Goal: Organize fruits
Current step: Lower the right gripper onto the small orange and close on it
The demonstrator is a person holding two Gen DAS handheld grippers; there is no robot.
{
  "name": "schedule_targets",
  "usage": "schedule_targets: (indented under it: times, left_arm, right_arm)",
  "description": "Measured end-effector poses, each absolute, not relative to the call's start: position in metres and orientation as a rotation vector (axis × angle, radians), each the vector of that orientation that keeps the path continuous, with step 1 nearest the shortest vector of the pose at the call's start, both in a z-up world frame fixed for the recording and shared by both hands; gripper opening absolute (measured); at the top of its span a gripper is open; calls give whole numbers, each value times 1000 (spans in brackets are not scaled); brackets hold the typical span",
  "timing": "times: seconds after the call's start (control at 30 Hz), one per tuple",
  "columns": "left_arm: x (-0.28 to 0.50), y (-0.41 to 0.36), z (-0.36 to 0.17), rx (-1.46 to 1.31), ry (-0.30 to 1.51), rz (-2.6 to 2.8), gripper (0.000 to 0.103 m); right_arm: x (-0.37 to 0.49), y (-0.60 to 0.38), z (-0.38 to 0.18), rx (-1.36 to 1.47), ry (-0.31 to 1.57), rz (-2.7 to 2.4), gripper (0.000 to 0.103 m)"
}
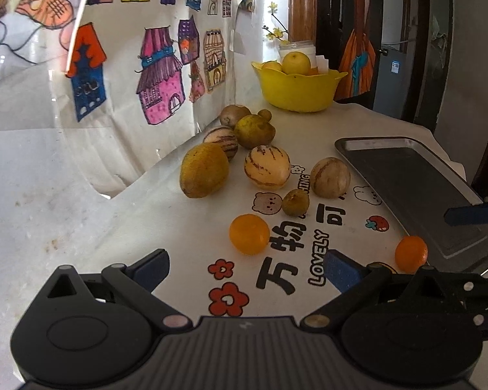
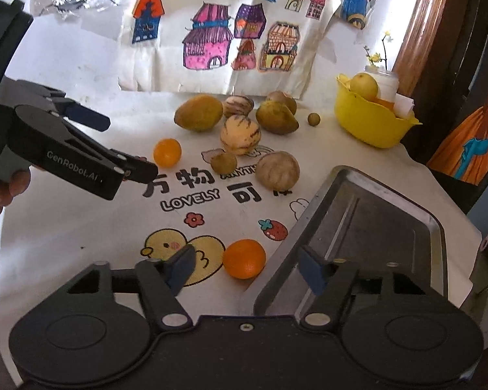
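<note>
Several fruits lie on a white printed cloth: a yellow-green mango (image 1: 204, 170) (image 2: 198, 112), striped pepino melons (image 1: 266, 167) (image 2: 240, 134), a brownish round fruit (image 1: 330, 177) (image 2: 277, 171), a pear (image 1: 255, 130) (image 2: 276, 117) and two oranges. One orange (image 1: 249, 234) (image 2: 167, 152) lies just ahead of my open, empty left gripper (image 1: 245, 271) (image 2: 120, 143). The other orange (image 2: 244, 258) (image 1: 411, 254) lies between the jaws of my open, empty right gripper (image 2: 249, 268), beside the metal tray (image 2: 390, 224) (image 1: 416, 188).
A yellow bowl (image 1: 297, 87) (image 2: 369, 120) with yellow fruit stands at the back right, a white cup with flowers behind it. A small round fruit (image 2: 313, 119) lies near the bowl. Paper drawings of houses hang on the wall behind. The table edge runs right of the tray.
</note>
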State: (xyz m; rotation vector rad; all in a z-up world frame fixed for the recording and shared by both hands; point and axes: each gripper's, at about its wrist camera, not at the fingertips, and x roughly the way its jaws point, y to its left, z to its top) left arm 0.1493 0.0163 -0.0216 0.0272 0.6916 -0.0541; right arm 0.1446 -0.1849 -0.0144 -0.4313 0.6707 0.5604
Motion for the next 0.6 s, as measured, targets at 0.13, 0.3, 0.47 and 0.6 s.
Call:
schedule_targets:
  times: [0.13,0.3,0.47,0.6]
  left_arm:
    - [155,16,-24,28,682,-62,102]
    - [162,17,-26,25,683,-65,97]
    - [170,18,-31,0,691,-78,92]
    - [177,17,-34,-7,696,-83,83]
  right_arm:
    - [148,-180,-21,-452,685,557,52]
    - [151,-176,-27,-458,696,540,46]
    - [155,-175,-32,-447,710,526,41]
    - [155,-172,-35,-468,702,523,37]
